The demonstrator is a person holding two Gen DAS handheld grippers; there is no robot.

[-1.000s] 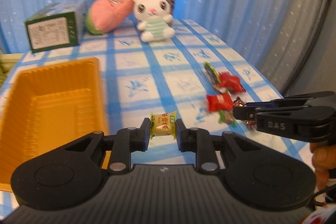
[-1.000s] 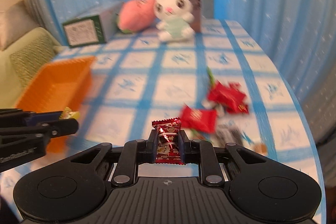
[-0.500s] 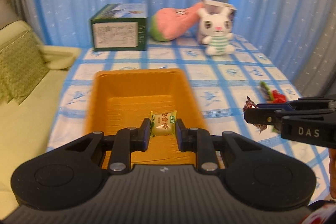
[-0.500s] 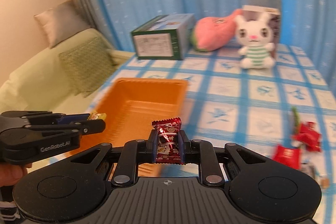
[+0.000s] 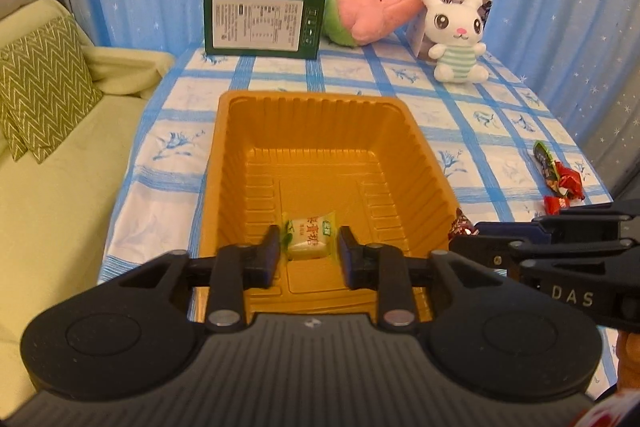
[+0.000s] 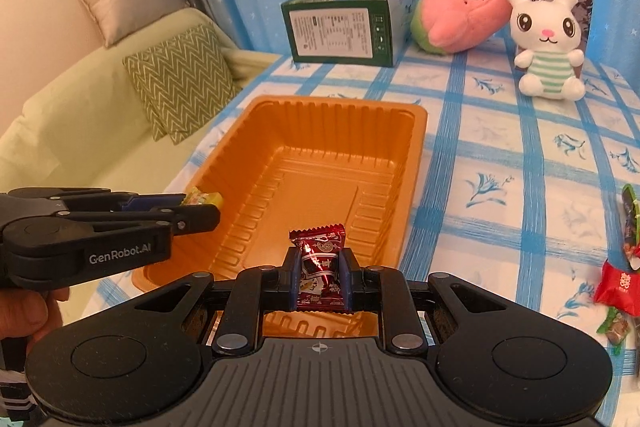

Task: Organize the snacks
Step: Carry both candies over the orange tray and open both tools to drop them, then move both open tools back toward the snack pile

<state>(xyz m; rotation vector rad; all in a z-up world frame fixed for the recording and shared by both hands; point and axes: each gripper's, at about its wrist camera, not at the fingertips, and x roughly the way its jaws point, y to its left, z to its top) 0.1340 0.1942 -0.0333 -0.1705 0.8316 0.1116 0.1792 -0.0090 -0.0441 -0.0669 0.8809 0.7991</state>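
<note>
An orange plastic tray (image 5: 320, 107) (image 6: 416, 119) sits on the blue-checked tablecloth. My left gripper (image 5: 308, 251) hovers over the tray's near end with its jaws parted; a yellow-green wrapped candy (image 5: 310, 235) sits between the fingers with gaps on both sides. In the right wrist view the same candy (image 6: 202, 198) shows at the tip of my left gripper (image 6: 192, 211). My right gripper (image 6: 320, 275) is shut on a dark red wrapped candy (image 6: 320, 259) above the tray's near right corner. Its tip and candy (image 5: 462, 223) show at the right in the left wrist view.
Several loose red and green candies (image 5: 558, 179) (image 6: 618, 283) lie on the table to the right. At the back stand a green box (image 5: 262, 15), a pink plush (image 5: 376, 11) and a white bunny plush (image 5: 458, 35). A green sofa with cushions (image 5: 44, 83) lies left of the table.
Both grippers swung left from the candy pile to above the tray. The left gripper's jaws have opened around the yellow-green candy. The right still clamps its red candy.
</note>
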